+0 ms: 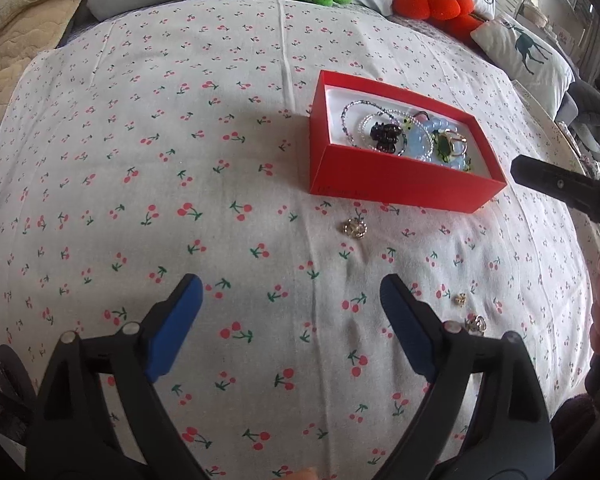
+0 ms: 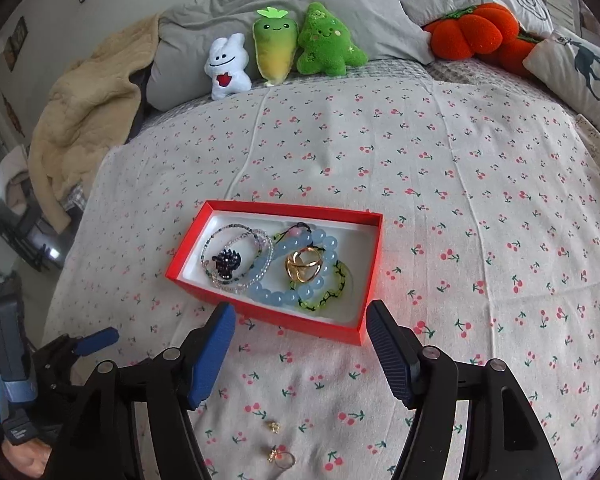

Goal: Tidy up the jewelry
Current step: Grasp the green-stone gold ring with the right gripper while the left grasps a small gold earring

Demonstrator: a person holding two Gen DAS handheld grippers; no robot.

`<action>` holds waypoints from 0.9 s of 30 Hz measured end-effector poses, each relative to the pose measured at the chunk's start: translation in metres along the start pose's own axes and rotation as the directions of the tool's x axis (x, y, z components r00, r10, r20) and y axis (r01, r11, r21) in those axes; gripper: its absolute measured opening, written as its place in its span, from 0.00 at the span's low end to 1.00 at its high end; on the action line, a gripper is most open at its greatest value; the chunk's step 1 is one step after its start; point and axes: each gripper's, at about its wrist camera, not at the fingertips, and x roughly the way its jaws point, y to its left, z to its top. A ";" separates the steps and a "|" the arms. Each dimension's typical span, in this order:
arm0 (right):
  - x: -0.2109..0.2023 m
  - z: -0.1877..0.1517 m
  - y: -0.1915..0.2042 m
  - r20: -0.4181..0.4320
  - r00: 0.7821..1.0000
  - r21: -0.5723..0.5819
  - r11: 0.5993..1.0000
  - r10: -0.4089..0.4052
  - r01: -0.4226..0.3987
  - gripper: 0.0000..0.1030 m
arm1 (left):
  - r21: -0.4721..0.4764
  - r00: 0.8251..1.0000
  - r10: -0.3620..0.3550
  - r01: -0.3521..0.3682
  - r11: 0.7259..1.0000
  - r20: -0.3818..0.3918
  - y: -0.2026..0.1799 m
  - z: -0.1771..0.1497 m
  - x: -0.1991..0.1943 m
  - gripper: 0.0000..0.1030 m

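A red box (image 1: 396,184) (image 2: 268,314) sits on the cherry-print bedspread and holds bead bracelets, a black hair clip (image 2: 227,265), a blue bead bracelet (image 2: 278,298) and gold rings (image 2: 305,269). Loose gold pieces lie on the cloth: one (image 1: 355,228) just in front of the box, a small one (image 1: 460,299) (image 2: 275,426) and a ring (image 1: 477,323) (image 2: 282,457). My left gripper (image 1: 290,294) is open and empty, above the cloth left of the small pieces. My right gripper (image 2: 300,322) is open and empty, at the box's near edge.
Plush toys (image 2: 276,52), an orange plush (image 2: 472,32) and pillows (image 2: 572,64) line the far side of the bed. A beige blanket (image 2: 88,120) lies at the far left. The right gripper's body (image 1: 568,192) shows at the right edge of the left wrist view.
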 end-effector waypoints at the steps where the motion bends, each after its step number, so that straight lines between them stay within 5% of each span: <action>1: -0.002 -0.005 0.001 -0.007 1.000 -0.009 1.000 0.001 -0.001 0.71 | 0.009 1.000 0.004 -0.004 1.000 -0.005 0.000 -0.003 0.001 0.89; 18: 0.008 -0.107 0.026 -0.156 0.987 -0.161 0.987 -0.031 0.006 0.73 | 0.134 0.999 0.026 -0.023 0.991 -0.026 0.006 -0.053 -0.007 0.89; 27: 0.016 -0.128 0.049 -0.175 0.984 -0.290 0.956 -0.020 -0.032 0.73 | 0.186 1.000 0.007 -0.001 0.983 -0.031 0.002 -0.062 -0.008 0.89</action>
